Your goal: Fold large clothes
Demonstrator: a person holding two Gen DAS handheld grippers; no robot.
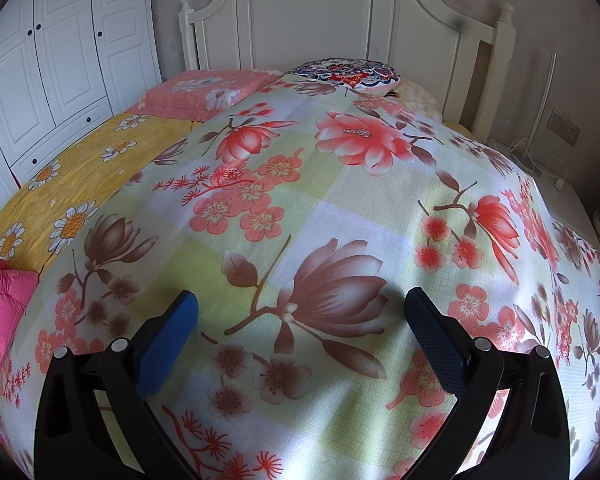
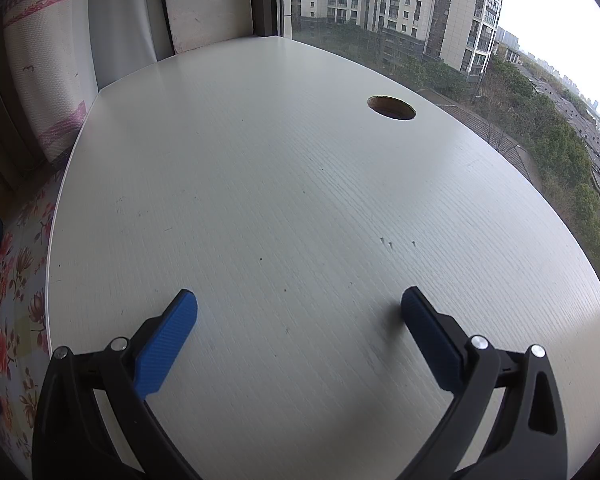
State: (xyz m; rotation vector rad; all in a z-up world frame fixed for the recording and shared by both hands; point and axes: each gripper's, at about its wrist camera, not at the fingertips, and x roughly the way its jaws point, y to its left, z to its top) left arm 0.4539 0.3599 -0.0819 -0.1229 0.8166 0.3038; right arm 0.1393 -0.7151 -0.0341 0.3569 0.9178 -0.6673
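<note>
A large floral cloth (image 1: 308,208) with red and brown flowers on pale green and white squares lies spread flat over the bed, filling most of the left wrist view. My left gripper (image 1: 300,312) hovers just above its near part, open and empty, blue pads wide apart. My right gripper (image 2: 298,308) is open and empty over a bare white desk (image 2: 280,184) by a window. An edge of the floral cloth (image 2: 16,280) shows at the far left of the right wrist view.
A yellow daisy sheet (image 1: 80,176) covers the bed's left side. A pink pillow (image 1: 204,92) and a round patterned cushion (image 1: 348,72) lie by the white headboard (image 1: 312,12). A pink quilt (image 1: 0,308) sits at left. White wardrobe (image 1: 56,64) stands left. The desk has a cable hole (image 2: 391,108).
</note>
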